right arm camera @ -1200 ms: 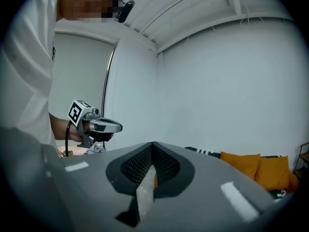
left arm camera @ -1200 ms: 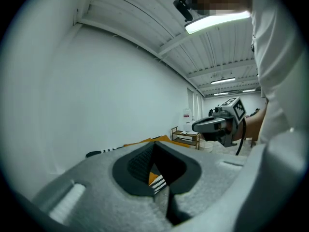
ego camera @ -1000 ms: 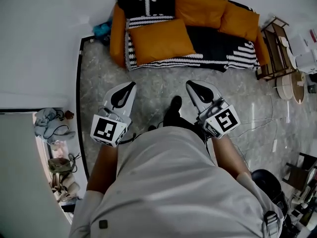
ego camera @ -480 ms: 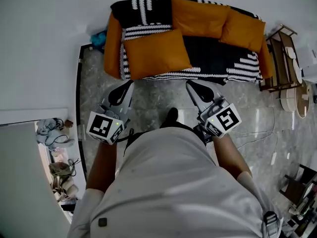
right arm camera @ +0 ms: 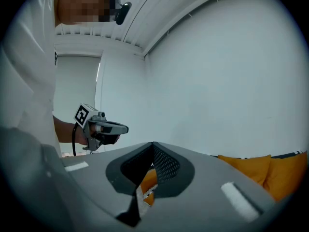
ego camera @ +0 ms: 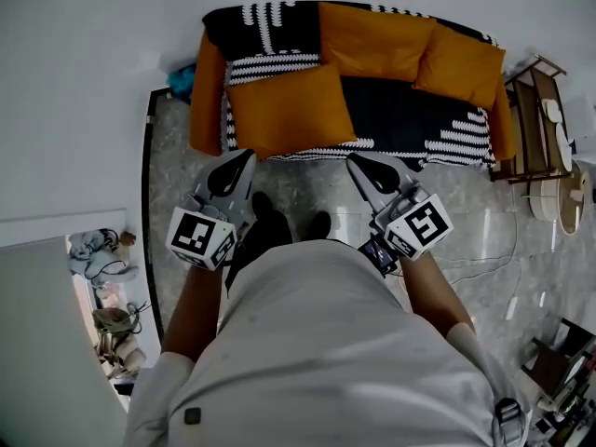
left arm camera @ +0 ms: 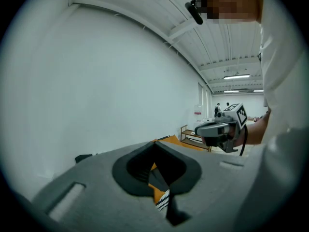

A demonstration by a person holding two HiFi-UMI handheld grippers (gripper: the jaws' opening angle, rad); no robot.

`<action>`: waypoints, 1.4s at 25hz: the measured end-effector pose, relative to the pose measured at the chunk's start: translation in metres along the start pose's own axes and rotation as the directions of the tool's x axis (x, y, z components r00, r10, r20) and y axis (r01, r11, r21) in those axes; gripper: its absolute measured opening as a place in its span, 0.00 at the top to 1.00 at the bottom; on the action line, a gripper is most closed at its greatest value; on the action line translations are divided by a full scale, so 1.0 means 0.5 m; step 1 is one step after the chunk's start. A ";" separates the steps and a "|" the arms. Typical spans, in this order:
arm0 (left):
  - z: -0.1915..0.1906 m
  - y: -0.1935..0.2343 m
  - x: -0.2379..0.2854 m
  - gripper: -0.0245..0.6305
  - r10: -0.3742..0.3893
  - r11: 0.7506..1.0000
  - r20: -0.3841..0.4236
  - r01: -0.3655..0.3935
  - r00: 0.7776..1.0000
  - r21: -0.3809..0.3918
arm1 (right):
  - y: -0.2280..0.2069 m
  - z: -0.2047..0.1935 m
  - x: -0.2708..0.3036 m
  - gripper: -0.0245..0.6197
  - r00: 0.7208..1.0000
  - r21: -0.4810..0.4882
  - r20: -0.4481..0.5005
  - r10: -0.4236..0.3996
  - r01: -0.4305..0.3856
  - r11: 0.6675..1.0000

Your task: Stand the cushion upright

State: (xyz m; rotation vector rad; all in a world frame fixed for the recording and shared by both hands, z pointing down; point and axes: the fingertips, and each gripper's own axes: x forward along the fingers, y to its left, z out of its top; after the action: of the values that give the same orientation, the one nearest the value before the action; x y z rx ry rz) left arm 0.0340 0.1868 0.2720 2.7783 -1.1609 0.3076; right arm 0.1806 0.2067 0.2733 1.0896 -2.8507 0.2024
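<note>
Clenched and empty, our left gripper (ego camera: 244, 157) and right gripper (ego camera: 355, 160) have come up to the sofa's (ego camera: 400, 110) front edge since a second ago. Just beyond the left gripper, the orange cushion (ego camera: 289, 110) lies flat on the seat's left end.

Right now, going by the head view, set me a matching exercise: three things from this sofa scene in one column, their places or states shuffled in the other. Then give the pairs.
Column one
1. large orange fabric cushion
2. open wooden shelf unit
3. grey left gripper

Column two
A. jaws shut, empty, held above the grey floor
B. lies flat at the left end of the sofa
C. stands beside the sofa's right end

Pairs: 1-B, 2-C, 3-A
</note>
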 end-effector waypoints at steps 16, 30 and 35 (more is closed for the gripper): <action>0.044 0.266 0.134 0.96 -0.018 1.000 0.072 0.018 0.997 -0.005 | -0.133 0.025 0.219 0.95 0.996 0.027 -0.041 -0.081 0.082 0.996; 0.021 0.611 0.145 0.96 -0.089 0.994 0.060 0.092 0.994 -0.055 | -0.183 0.057 0.549 0.95 0.977 0.034 -0.118 -0.175 0.181 0.983; -0.021 0.674 0.179 0.96 -0.093 0.989 0.017 0.094 0.996 -0.111 | -0.207 0.039 0.607 0.95 0.974 0.074 -0.134 -0.185 0.196 0.978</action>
State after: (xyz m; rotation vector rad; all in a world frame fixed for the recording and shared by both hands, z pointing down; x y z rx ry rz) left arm -0.1465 -0.1087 0.3122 2.7300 -1.0130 0.2106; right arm 0.0239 -0.0721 0.3015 1.3081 -2.6283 0.3702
